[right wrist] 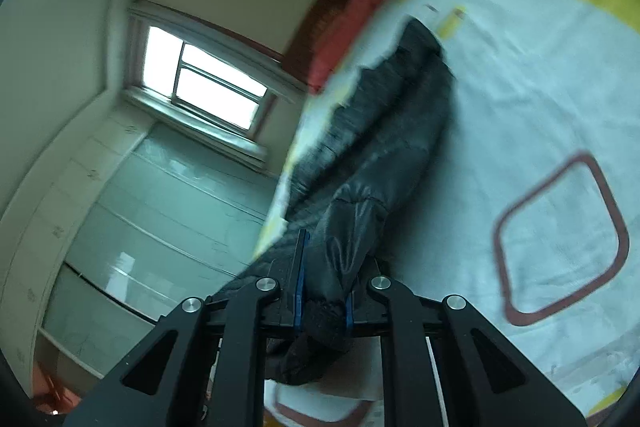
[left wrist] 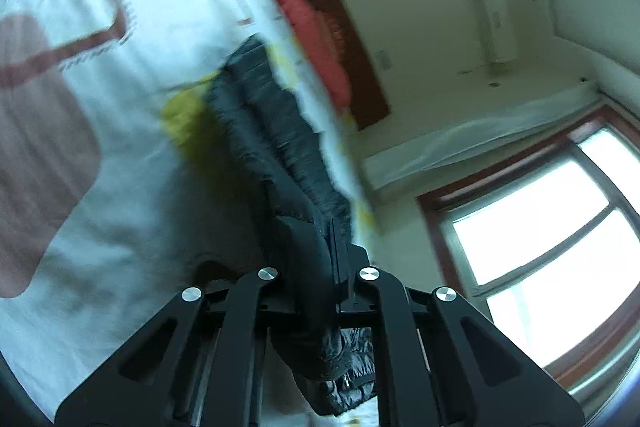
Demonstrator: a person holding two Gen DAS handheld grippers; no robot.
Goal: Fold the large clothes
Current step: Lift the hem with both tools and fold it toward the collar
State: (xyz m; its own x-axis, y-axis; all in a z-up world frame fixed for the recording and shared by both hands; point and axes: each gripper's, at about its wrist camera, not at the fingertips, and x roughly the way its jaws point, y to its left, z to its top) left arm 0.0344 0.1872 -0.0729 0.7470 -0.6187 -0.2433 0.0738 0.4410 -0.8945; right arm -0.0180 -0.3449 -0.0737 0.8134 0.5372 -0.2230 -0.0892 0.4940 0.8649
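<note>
Left gripper (left wrist: 320, 267): jaws clamped on one end of black quilted jacket (left wrist: 272, 131). Jacket runs straight away from claw, long axis toward red pillow (left wrist: 316, 51), draped over patterned bedsheet (left wrist: 100, 147). Right gripper (right wrist: 322, 275): jaws pinched on other end of jacket (right wrist: 384, 131), same axis. Both hands equally near; garment spans between.

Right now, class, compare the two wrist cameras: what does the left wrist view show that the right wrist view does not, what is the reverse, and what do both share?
Only the left wrist view: the left gripper shut on the dark quilted jacket.

Only the right wrist view: the right gripper shut on that jacket, and a glossy pale cabinet front.

Both: patterned bedsheet, red pillow, window, wall air conditioner.
</note>
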